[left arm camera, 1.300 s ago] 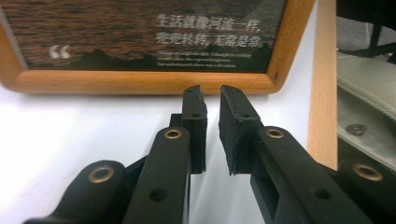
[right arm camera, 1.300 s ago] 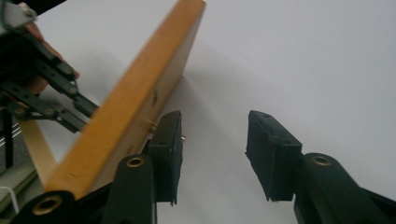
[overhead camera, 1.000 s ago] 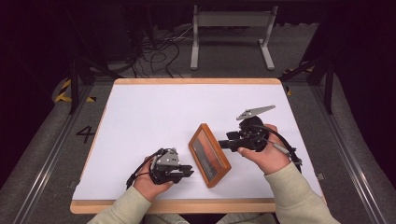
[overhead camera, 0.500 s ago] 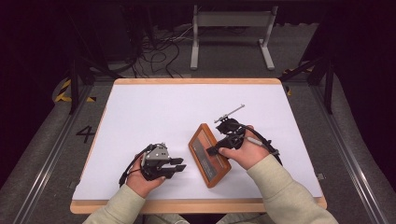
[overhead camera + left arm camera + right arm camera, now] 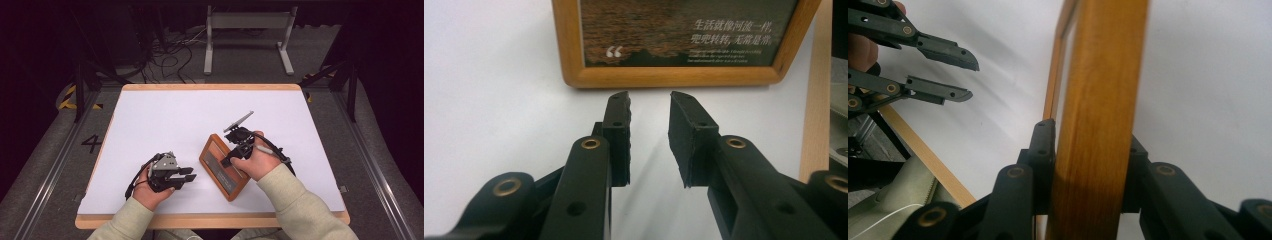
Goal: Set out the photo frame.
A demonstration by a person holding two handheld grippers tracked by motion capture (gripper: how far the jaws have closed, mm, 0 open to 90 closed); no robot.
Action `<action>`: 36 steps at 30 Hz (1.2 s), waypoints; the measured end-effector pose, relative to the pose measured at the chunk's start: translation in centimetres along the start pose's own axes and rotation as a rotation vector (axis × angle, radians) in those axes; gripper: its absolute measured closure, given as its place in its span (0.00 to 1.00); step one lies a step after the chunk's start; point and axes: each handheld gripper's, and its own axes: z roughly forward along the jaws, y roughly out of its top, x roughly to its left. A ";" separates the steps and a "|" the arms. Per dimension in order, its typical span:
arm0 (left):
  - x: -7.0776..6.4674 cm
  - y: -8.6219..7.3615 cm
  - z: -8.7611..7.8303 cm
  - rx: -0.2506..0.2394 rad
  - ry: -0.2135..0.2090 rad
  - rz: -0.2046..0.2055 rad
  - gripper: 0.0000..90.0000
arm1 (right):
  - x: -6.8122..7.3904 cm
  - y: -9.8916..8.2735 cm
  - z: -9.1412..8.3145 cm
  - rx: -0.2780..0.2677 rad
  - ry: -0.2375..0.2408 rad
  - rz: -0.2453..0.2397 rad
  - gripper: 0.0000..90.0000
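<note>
A wooden picture frame (image 5: 216,161) with a dark print and white lettering lies near the front of the white table (image 5: 175,120). My right gripper (image 5: 228,161) reaches over it from the right. In the right gripper view the jaws have just been closing, and the pads now press both sides of the frame's wooden edge (image 5: 1103,75); the right gripper (image 5: 1088,131) is shut on it. My left gripper (image 5: 190,174) rests on the table left of the frame. In the left gripper view its jaws (image 5: 649,97) have opened slightly, with nothing between them, and point at the frame's rim (image 5: 674,77).
The table has a wooden border, and its front edge (image 5: 210,220) runs just below both hands. Behind the table stand a grey metal stand (image 5: 247,20) and loose cables (image 5: 170,55) on the floor. A "4" (image 5: 92,144) is marked on the floor at left.
The right hand has moved left and down onto the frame, and its jaws have closed on the frame's edge. The left hand has stayed about where it was.
</note>
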 end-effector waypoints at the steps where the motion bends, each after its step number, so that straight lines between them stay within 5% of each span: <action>1: 0.2 -0.1 -0.1 -0.006 0.005 -0.006 0.78 | 0.0 0.1 -0.1 0.005 -0.001 -0.003 0.77; 8: 0.9 -0.5 -0.8 -0.024 0.032 -0.034 0.78 | 0.5 0.5 -0.9 -0.006 -0.039 -0.051 0.77; 14: 1.3 -1.0 -0.9 -0.033 0.050 -0.070 0.79 | 0.6 1.8 -2.8 -0.039 -0.059 -0.223 0.77; 16: 1.2 -1.1 -1.1 -0.032 0.054 -0.069 0.79 | 0.7 2.8 -3.5 -0.021 -0.087 -0.346 0.77; 20: 1.3 -1.4 -1.4 -0.039 0.064 -0.079 0.79 | 0.8 4.2 -4.0 0.006 -0.109 -0.507 0.77; 26: 1.2 -2.0 -2.1 -0.040 0.090 -0.087 0.78 | 0.6 5.7 -3.9 0.036 -0.066 -0.610 0.77; 27: 1.2 -2.1 -2.2 -0.043 0.094 -0.095 0.78 | 0.5 6.4 -3.8 0.033 -0.047 -0.676 0.77; 36: 1.3 -2.9 -3.0 -0.044 0.122 -0.106 0.78 | -0.2 8.4 -2.4 0.051 0.023 -0.901 0.77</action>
